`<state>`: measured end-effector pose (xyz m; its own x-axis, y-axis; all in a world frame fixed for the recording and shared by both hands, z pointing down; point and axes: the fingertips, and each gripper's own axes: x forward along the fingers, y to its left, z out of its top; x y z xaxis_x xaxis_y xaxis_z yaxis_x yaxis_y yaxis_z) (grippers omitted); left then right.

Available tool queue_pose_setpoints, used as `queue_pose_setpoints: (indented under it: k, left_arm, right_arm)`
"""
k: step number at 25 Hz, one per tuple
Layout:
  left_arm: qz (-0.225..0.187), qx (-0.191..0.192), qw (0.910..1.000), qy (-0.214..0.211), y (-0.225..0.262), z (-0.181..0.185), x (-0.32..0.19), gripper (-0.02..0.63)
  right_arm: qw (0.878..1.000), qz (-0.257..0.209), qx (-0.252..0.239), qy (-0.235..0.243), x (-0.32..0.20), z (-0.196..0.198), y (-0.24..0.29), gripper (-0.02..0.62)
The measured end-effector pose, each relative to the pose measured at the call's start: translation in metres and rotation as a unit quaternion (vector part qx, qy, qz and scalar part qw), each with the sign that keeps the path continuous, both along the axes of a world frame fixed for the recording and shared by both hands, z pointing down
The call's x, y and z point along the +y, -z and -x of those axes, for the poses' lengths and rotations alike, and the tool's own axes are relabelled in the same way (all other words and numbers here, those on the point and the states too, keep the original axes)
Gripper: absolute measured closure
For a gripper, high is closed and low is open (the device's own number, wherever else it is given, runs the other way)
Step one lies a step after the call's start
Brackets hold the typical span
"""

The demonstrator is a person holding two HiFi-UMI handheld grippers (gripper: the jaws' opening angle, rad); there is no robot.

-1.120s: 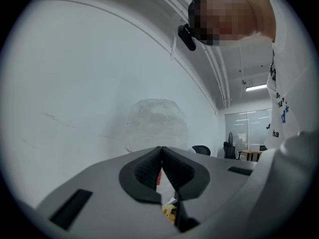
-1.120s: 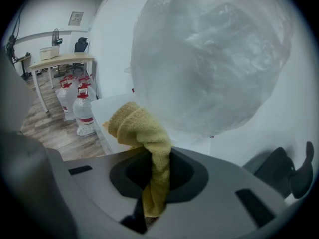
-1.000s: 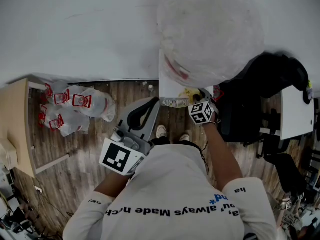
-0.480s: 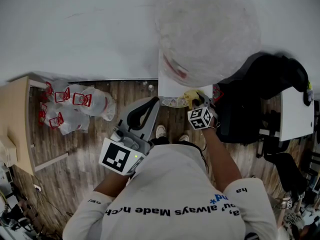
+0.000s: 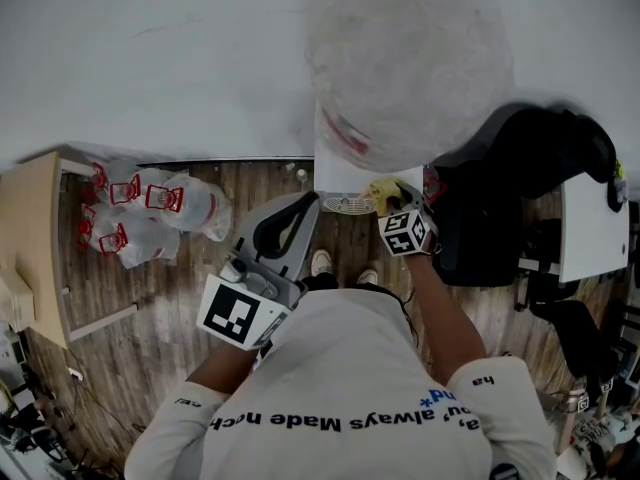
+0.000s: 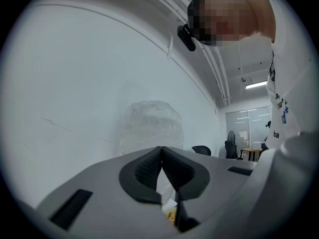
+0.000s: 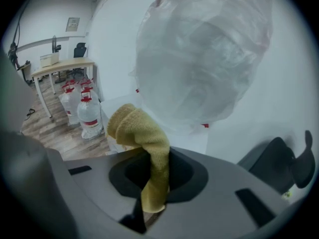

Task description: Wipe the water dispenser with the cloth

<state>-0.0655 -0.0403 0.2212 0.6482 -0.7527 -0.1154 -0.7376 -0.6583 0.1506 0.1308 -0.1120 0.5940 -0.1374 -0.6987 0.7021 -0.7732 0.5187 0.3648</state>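
Right gripper view: right gripper (image 7: 152, 173) clamped on the yellow cloth (image 7: 142, 133), which flops over ahead of its jaws, near the water dispenser (image 7: 185, 139). Bagged bottle (image 7: 204, 54) above. Black chair (image 7: 281, 161) to its right, water jugs (image 7: 84, 111) to its left. Left gripper (image 6: 162, 171) pinched closed, empty.

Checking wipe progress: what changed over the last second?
The right gripper, jaws shut on the cloth, shifted slightly back toward the person, in front of the water dispenser. The left gripper stayed put, jaws together, empty.
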Motion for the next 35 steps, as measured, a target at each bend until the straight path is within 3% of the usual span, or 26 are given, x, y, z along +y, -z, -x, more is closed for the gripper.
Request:
queue_pose_setpoints:
  k: [6,14,24,31,35]
  left_arm:
    - [0.004,0.003,1.0000,0.004,-0.002,-0.001,-0.002,0.586]
    - [0.007,0.000,0.9999,0.010,-0.002,0.000,-0.011,0.586]
    - [0.013,-0.007,0.9996,0.024,-0.004,0.010,-0.028,0.586]
    - [0.013,-0.007,0.9995,0.029,-0.004,0.017,-0.033,0.586]
    - [0.013,-0.008,0.9995,0.028,-0.004,0.018,-0.031,0.586]
  right_arm:
    - [0.999,-0.038,0.010,-0.027,-0.035,-0.043,0.032,0.534]
    - [0.997,-0.047,0.042,-0.038,-0.091,-0.099,0.043,0.534]
    - [0.999,-0.015,0.037,-0.008,-0.125,-0.101,0.015,0.534]
    - [0.999,0.031,0.030,0.003,-0.122,-0.089,-0.005,0.535]
    - [0.999,0.027,0.036,0.007,-0.117,-0.088,-0.007,0.538]
